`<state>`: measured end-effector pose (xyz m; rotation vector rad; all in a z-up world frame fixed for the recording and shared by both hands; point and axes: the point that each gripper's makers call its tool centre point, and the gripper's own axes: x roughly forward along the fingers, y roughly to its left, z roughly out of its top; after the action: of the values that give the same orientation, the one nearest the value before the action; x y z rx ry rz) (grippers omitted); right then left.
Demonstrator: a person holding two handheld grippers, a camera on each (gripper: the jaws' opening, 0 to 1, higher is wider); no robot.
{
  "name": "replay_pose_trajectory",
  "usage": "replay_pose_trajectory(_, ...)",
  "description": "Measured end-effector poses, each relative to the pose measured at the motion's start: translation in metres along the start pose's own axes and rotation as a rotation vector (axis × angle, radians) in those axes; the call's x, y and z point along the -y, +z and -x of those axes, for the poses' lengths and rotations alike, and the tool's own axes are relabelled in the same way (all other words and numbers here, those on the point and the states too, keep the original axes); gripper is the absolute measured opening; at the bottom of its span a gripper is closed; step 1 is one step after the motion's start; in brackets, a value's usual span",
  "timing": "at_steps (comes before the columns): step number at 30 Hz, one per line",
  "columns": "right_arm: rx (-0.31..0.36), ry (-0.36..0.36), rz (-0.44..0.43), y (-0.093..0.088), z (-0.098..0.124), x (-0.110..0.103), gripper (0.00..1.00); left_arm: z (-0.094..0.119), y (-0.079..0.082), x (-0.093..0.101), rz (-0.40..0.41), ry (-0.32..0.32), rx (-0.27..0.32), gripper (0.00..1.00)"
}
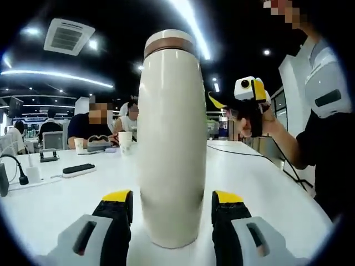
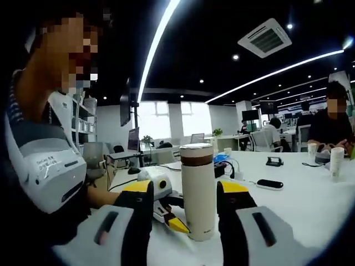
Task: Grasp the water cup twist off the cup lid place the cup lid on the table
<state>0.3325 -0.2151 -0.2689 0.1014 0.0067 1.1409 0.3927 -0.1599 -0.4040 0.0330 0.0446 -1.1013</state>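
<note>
water cup (image 1: 171, 138) upright on white table (image 1: 50, 205), near its edge, cup lid (image 1: 169, 41) on | left gripper (image 1: 172, 208) jaws apart, flanking cup base, contact unclear | right gripper (image 2: 186, 197) jaws apart, cup seen between | person (image 2: 44, 160) at table edge

My table (image 1: 266, 183) is white and glossy. The cup (image 1: 171, 138) stands upright on it close in front of me, cream with a brown band under its lid (image 1: 169, 37). Further off on the top lie a dark remote (image 1: 78, 168), a black cable (image 1: 238, 151) trailing along the far edge, and a paper cup (image 1: 126, 141) by the people seated there. A small stand (image 2: 274, 161) sits beyond the remote.
</note>
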Motion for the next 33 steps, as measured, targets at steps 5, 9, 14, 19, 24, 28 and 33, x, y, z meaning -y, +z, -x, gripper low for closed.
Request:
replay_pose_trajectory(5, 0.031, -0.013, 0.026, 0.016, -0.010, 0.005, 0.52, -0.003, -0.005, 0.004, -0.024, -0.008, -0.024, 0.57)
replay_pose_trajectory(9, 0.055, -0.027, 0.037, 0.027, -0.027, 0.014, 0.52, -0.004, -0.006, 0.005, -0.028, -0.008, -0.031, 0.56)
replay_pose_trajectory(14, 0.042, -0.032, 0.097, 0.027, -0.051, 0.019, 0.52, -0.005, -0.009, 0.005, -0.056, 0.005, -0.047, 0.54)
replay_pose_trajectory(19, 0.044, 0.001, 0.096, 0.027, -0.076, 0.018, 0.52, -0.005, -0.009, 0.004, -0.043, 0.015, -0.046, 0.50)
replay_pose_trajectory(24, 0.027, 0.006, 0.127, 0.024, -0.090, 0.023, 0.51, -0.006, -0.010, 0.003, -0.034, 0.021, -0.055, 0.49)
replay_pose_trajectory(28, 0.020, 0.016, 0.134, 0.021, -0.096, 0.024, 0.49, -0.008, -0.012, 0.004, -0.031, 0.026, -0.062, 0.49)
replay_pose_trajectory(33, 0.028, 0.055, 0.132, 0.019, -0.102, 0.022, 0.46, -0.009, -0.013, 0.002, -0.030, 0.028, -0.066, 0.49)
